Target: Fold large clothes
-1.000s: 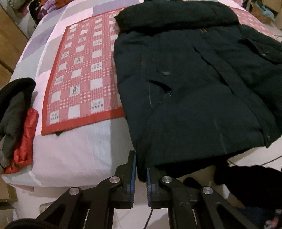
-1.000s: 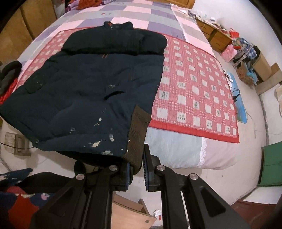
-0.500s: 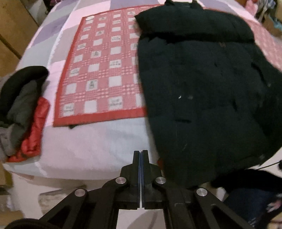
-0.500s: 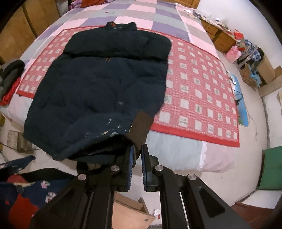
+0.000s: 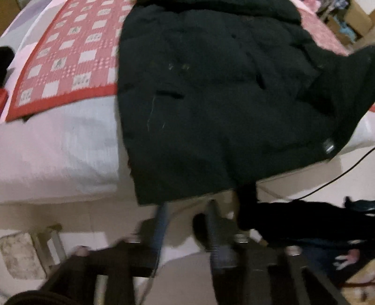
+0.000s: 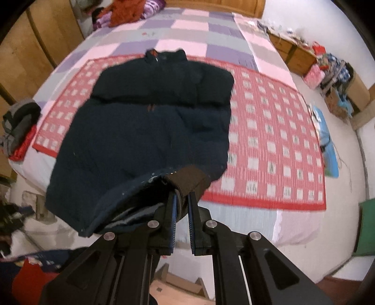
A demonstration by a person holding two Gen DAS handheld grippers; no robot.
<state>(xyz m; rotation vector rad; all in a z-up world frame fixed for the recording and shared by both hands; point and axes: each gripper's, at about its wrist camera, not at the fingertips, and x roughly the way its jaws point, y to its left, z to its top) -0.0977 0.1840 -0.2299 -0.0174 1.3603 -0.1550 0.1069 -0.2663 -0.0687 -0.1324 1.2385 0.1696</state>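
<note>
A large dark navy padded jacket (image 6: 150,131) lies front-up on a red checked mat (image 6: 269,145) on the bed, its hem hanging over the near edge. My right gripper (image 6: 181,201) is shut on the jacket's right hem corner with its brown ribbed cuff (image 6: 187,178) and lifts it off the bed. In the blurred left wrist view the jacket (image 5: 211,93) fills the middle. My left gripper (image 5: 187,211) is open and empty just below the hem's left corner.
A pile of grey, black and red clothes (image 6: 18,126) sits at the bed's left edge. More clothes (image 6: 131,11) lie at the headboard. Boxes and bags (image 6: 328,70) stand on the floor at the right. A cable (image 5: 339,173) runs along the floor.
My left gripper has opened and moved right under the hem's left corner. My right gripper has lifted the right hem corner higher and carried it forward over the jacket.
</note>
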